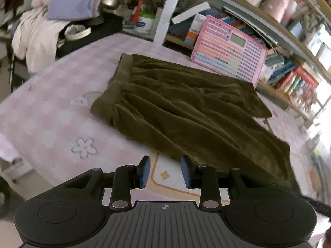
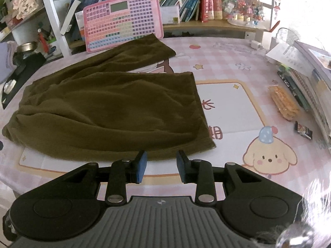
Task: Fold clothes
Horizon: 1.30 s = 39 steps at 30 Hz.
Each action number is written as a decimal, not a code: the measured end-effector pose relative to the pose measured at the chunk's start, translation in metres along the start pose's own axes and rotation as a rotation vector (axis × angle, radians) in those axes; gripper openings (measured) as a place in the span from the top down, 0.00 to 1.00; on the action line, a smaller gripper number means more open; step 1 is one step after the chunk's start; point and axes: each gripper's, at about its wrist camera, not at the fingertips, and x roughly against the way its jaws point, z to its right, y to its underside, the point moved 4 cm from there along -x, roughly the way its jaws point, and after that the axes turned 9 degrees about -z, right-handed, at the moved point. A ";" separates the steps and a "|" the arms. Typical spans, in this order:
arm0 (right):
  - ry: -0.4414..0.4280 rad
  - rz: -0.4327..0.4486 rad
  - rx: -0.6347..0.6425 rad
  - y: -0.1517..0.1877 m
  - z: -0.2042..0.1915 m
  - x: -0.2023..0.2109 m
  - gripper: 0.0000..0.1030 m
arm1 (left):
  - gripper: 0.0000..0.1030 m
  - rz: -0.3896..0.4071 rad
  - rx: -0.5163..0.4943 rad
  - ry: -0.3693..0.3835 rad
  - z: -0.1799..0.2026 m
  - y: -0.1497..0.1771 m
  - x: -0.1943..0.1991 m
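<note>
An olive-green pair of pants [image 1: 186, 107] lies spread on the pink checked table cover [image 1: 51, 103], waistband at the far left, legs running to the right. In the right wrist view the same pants [image 2: 107, 111] lie with the two legs parted at their ends. My left gripper [image 1: 165, 172] hovers open just short of the garment's near edge, nothing between its blue pads. My right gripper [image 2: 161, 166] is open too, just in front of the near leg's hem edge, holding nothing.
A pink keyboard toy [image 2: 122, 20] leans against the bookshelf [image 2: 206, 0] behind the pants. A yellow snack packet [image 2: 284, 103], a small dark packet [image 2: 303, 130], pens and stacked books [image 2: 316, 82] lie at the right. Clothes hang over a chair [image 1: 37, 37] at far left.
</note>
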 end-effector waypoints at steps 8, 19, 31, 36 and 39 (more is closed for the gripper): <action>0.049 0.035 -0.023 0.008 -0.030 0.012 0.66 | 0.50 0.003 -0.163 0.002 0.003 -0.006 0.000; 0.104 0.074 -0.044 0.013 -0.064 0.022 0.58 | 0.29 0.025 -0.289 0.025 0.000 -0.013 0.006; 0.138 0.096 0.000 0.013 -0.098 0.027 0.34 | 0.21 0.029 -0.334 0.000 -0.015 -0.016 0.007; 0.134 0.100 0.021 0.010 -0.109 0.025 0.31 | 0.20 0.033 -0.327 -0.004 -0.022 -0.020 0.006; 0.131 0.098 0.024 0.009 -0.113 0.023 0.31 | 0.20 0.029 -0.328 -0.009 -0.024 -0.022 0.004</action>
